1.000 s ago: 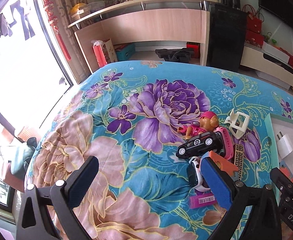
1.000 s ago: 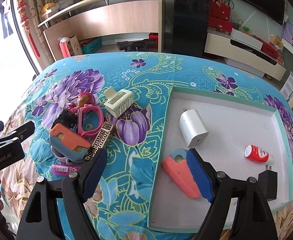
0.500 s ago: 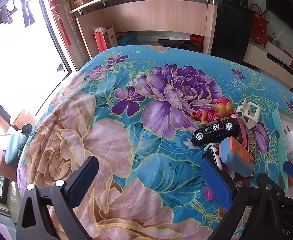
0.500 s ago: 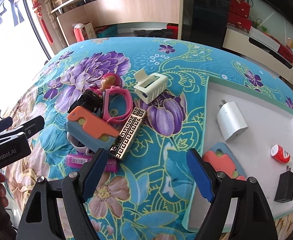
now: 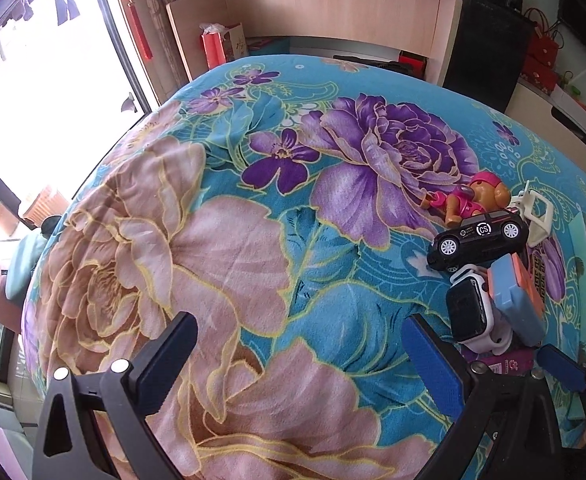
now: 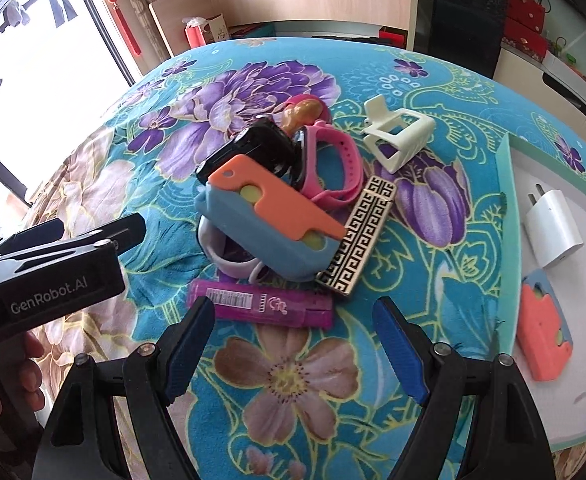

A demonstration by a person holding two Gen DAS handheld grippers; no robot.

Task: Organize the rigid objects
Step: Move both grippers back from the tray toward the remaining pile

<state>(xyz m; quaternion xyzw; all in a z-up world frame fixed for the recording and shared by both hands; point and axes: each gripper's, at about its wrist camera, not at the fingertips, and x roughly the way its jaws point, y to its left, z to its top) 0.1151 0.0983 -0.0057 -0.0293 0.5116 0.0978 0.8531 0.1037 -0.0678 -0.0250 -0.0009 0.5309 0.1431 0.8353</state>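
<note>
Left wrist view
Change: the left tongs [image 5: 299, 360] have come nearer to the cloth than a second ago, and the heap of small things has slid toward the right edge of the picture.
Left tongs: wide apart, nothing between them, only the floral cloth [image 5: 221, 248] of the tabletop below.
Heap: black toy car [image 5: 479, 238] on top, dog figure [image 5: 475, 200] behind it, white watch [image 5: 473, 314] in front, all at the right side of the tabletop.
Pose: held low and level, pointing across the cloth, beside the heap and not over it.

Right wrist view
Change: the right tongs [image 6: 299, 354] were over the tray [image 6: 507, 216] one second ago, beside the orange and blue toy [image 6: 543, 332] that lies there now; now they face the heap.
Meaning: I judge that one piece is delivered and the next pick begins.
Right tongs: apart and empty.
Nearest thing: purple stick [image 6: 259, 304], lying crosswise just ahead of the tips, at the near side of the heap.
Others: second orange and blue toy [image 6: 269, 216], pink watch [image 6: 333, 168], patterned bar [image 6: 359, 236], white clip [image 6: 399, 138].
Tray content: white charger [image 6: 553, 232] also inside, at the right edge of the tabletop.
Pose: tilted down toward the purple stick.
</note>
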